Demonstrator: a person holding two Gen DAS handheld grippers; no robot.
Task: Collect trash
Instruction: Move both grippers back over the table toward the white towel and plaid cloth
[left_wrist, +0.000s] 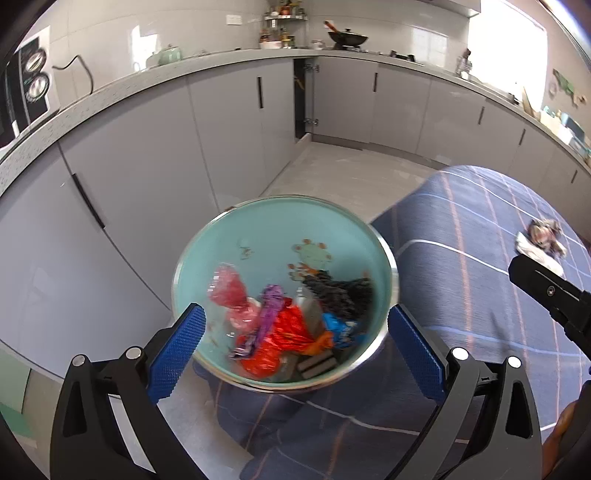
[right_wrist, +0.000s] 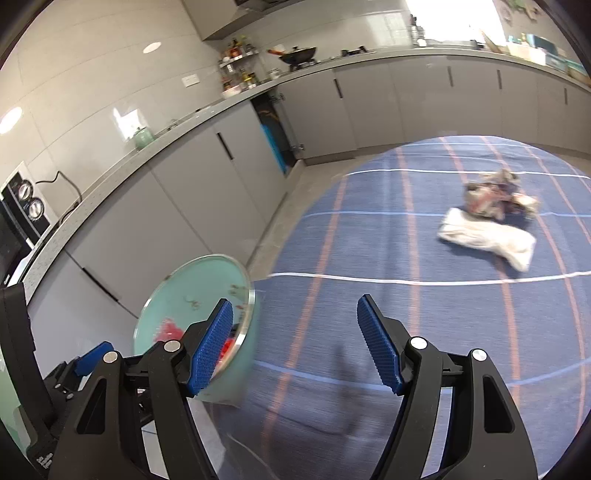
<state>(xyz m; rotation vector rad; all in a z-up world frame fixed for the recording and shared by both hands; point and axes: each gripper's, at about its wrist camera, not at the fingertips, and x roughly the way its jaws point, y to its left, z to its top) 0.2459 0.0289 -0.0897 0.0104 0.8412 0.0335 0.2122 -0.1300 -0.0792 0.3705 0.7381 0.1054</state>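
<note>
A teal bin (left_wrist: 258, 236) with a metal rim holds several crumpled wrappers, red, pink, purple, blue and black. My left gripper (left_wrist: 295, 350) is shut on the bin, its blue pads (left_wrist: 177, 350) against the two sides, and holds it at the table's left edge. The bin also shows in the right wrist view (right_wrist: 192, 288), tilted. My right gripper (right_wrist: 295, 343) is open and empty above the blue checked tablecloth (right_wrist: 424, 258). A white crumpled tissue (right_wrist: 487, 236) and a brownish crumpled wrapper (right_wrist: 495, 195) lie on the cloth far right of it; both also show in the left wrist view (left_wrist: 543, 240).
Grey kitchen cabinets (left_wrist: 155, 155) and a countertop run along the left and back. A microwave (left_wrist: 26, 85) stands on the counter at left, a wok (left_wrist: 347, 37) at the back. One cabinet door (left_wrist: 303, 96) stands open. Grey floor lies between table and cabinets.
</note>
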